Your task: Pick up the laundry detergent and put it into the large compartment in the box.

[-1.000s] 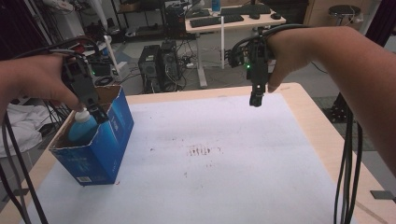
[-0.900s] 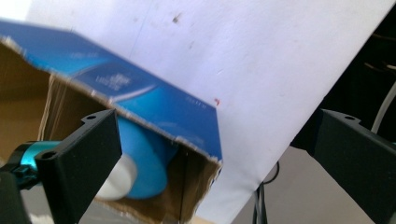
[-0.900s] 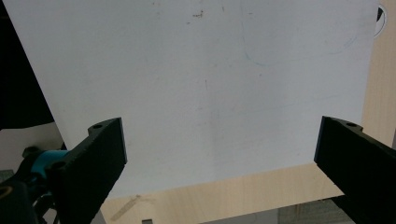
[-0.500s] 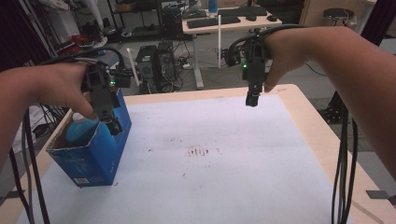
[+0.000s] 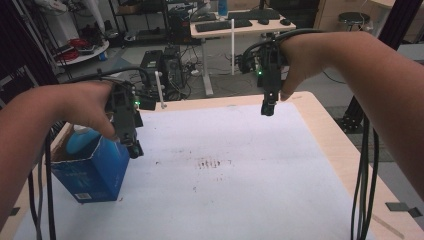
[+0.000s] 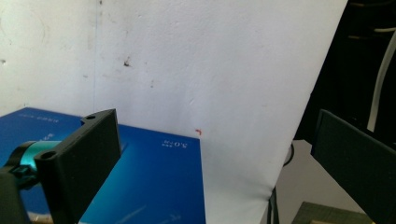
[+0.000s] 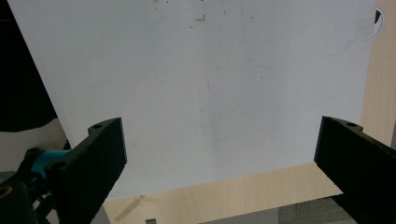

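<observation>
My fingers were empty beside the blue box.
The blue box (image 5: pixel 92 167) stood at 9 o'clock on the table (image 5: pixel 320 125), bottle (image 5: pixel 80 138) inside. My left gripper (image 5: pixel 134 148) hung beside it, fingers apart; my right gripper (image 5: pixel 267 108) waited at 1 o'clock, fingers apart.

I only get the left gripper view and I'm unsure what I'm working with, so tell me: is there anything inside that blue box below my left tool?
Observer: Yes. The high view shows the blue box open at the top, with a light blue bottle-like thing standing in it.
Operator: Where is my left tool relative to the box?
Observer: The left tool hangs at the box's right side, level with its top edge.
Operator: And the right tool?
Observer: The right tool hovers over the far right part of the white sheet, well away from the box.
</observation>
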A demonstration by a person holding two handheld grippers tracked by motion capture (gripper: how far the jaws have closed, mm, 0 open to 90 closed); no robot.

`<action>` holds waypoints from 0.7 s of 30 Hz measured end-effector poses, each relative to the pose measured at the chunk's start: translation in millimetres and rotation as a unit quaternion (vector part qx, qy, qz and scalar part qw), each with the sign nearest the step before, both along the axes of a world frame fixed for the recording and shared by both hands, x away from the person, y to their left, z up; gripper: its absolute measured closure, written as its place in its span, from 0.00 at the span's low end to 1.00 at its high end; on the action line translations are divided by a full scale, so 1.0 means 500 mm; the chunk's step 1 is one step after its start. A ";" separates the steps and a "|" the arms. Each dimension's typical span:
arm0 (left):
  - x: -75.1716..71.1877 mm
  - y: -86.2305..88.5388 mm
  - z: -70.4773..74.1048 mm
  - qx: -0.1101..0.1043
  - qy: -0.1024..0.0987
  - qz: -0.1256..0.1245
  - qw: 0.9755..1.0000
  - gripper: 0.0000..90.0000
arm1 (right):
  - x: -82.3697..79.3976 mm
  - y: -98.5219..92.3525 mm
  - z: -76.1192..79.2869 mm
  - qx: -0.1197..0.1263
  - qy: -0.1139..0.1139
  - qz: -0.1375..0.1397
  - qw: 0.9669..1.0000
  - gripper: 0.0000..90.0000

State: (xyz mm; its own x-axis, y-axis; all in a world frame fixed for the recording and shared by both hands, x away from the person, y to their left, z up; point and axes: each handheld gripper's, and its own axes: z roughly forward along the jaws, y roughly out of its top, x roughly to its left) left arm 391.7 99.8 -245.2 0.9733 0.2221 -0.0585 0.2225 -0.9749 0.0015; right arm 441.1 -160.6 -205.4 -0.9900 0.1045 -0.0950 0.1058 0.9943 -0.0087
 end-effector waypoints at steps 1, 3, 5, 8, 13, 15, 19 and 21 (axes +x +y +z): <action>0.000 -0.005 -0.007 0.003 0.001 -0.009 1.000 0.02 | 0.000 0.001 -0.001 0.000 0.000 -0.001 1.000 0.02; -0.001 -0.008 -0.012 0.001 0.005 -0.012 1.000 0.02 | -0.001 0.003 -0.001 -0.001 0.001 0.000 1.000 0.02; 0.000 -0.011 -0.018 0.000 0.006 -0.018 1.000 0.02 | 0.000 0.004 -0.002 0.001 0.000 0.003 1.000 0.02; 0.003 -0.014 -0.021 0.000 0.007 -0.020 1.000 0.02 | 0.003 0.002 0.000 0.004 0.000 0.003 1.000 0.02; 0.007 -0.019 -0.024 -0.001 0.006 -0.025 1.000 0.02 | 0.004 -0.003 -0.001 0.003 0.001 0.000 1.000 0.02; 0.008 -0.022 -0.027 -0.003 0.004 -0.027 1.000 0.02 | 0.003 -0.004 0.000 0.002 0.000 0.000 1.000 0.02; 0.010 -0.026 -0.026 -0.007 0.005 -0.026 1.000 0.02 | 0.004 -0.004 0.000 0.003 0.000 0.001 1.000 0.02; 0.011 -0.026 -0.025 -0.007 0.004 -0.030 1.000 0.02 | 0.004 -0.005 0.000 0.004 0.000 0.001 1.000 0.02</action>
